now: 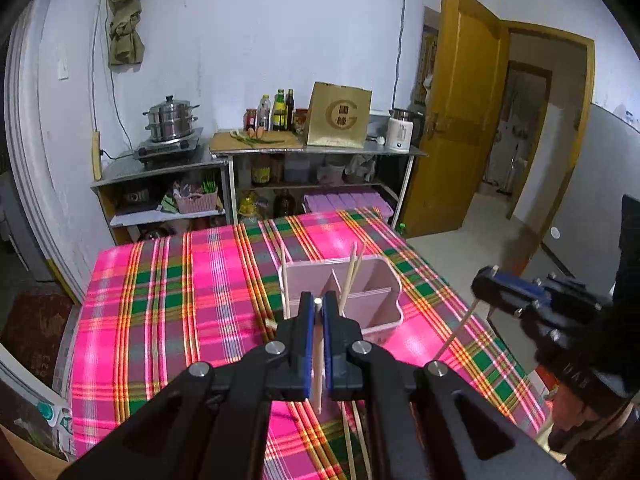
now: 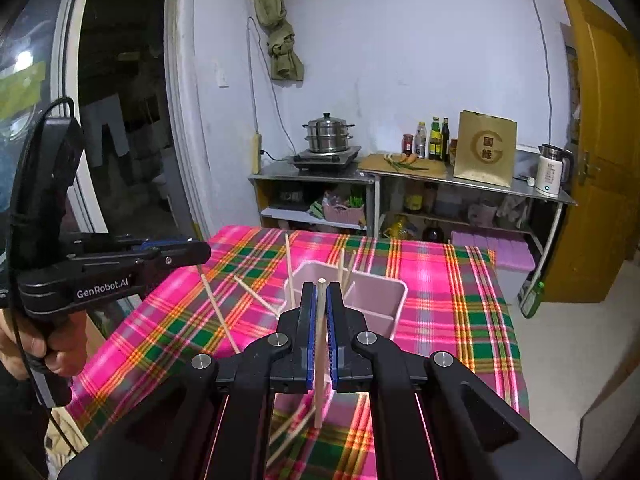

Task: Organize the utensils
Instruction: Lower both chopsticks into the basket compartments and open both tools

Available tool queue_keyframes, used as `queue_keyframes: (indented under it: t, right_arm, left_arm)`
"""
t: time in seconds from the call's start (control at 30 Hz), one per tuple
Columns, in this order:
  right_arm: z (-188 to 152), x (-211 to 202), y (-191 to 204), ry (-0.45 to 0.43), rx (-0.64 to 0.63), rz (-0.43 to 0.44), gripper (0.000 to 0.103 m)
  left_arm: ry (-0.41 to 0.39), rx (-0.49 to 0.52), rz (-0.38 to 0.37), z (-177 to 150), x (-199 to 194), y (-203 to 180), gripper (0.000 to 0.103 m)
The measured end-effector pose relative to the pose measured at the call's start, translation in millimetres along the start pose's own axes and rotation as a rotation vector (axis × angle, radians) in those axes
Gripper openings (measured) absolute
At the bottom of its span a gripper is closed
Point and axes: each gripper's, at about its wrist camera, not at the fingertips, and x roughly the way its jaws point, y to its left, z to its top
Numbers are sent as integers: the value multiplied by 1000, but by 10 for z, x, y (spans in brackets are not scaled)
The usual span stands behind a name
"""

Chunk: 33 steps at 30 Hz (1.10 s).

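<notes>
Chopsticks: you've got one in each claw, both pinched tight between the blue pads. Left claw (image 1: 317,307) holds a pale chopstick (image 1: 318,360) roughly upright, tip poking just above the fingertips, most of its length hanging below. Right claw (image 2: 321,292) holds its chopstick (image 2: 320,360) the same way. Both sit above the plaid counter (image 1: 160,300), just short of the pink divided utensil holder (image 1: 376,280), which already has a few sticks leaning in its compartments. More loose chopsticks (image 2: 296,432) lie on the cloth under the right claw. Handling-wise I'd expect these to be very light, stiff, thin and smooth, so they'll likely pivot in the pads if knocked against the holder rim. Grip looks high on the stick; that leaves a long free lower end to thread into a compartment, which is good, but it'll swing. For the ones left on the cloth, take them near one end, across the narrow width.
</notes>
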Motion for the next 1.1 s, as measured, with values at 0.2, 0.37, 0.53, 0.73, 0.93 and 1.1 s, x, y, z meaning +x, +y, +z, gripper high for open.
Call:
queue_keyframes:
  t: [0.2, 0.37, 0.53, 0.73, 0.93, 1.1]
  right_arm:
    - [219, 44, -11, -39, 8, 8, 5]
    - [389, 93, -41, -68, 16, 13, 5]
    - [503, 204, -56, -80, 10, 11, 5]
    - [589, 366, -92, -89, 19, 20, 5]
    - [621, 569, -86, -94, 24, 29, 5]
    - [512, 773, -96, -68, 35, 28, 5]
  left_arm:
    - [-39, -5, 10, 296, -42, 10, 5]
    - [-57, -17, 21, 467, 6, 61, 5]
    - [-50, -21, 28, 581, 154, 99, 5]
    - [-57, -35, 20, 658, 298, 150, 5]
    - [-48, -42, 9, 614, 443, 187, 5]
    - [-11, -55, 7, 532, 656, 268, 5]
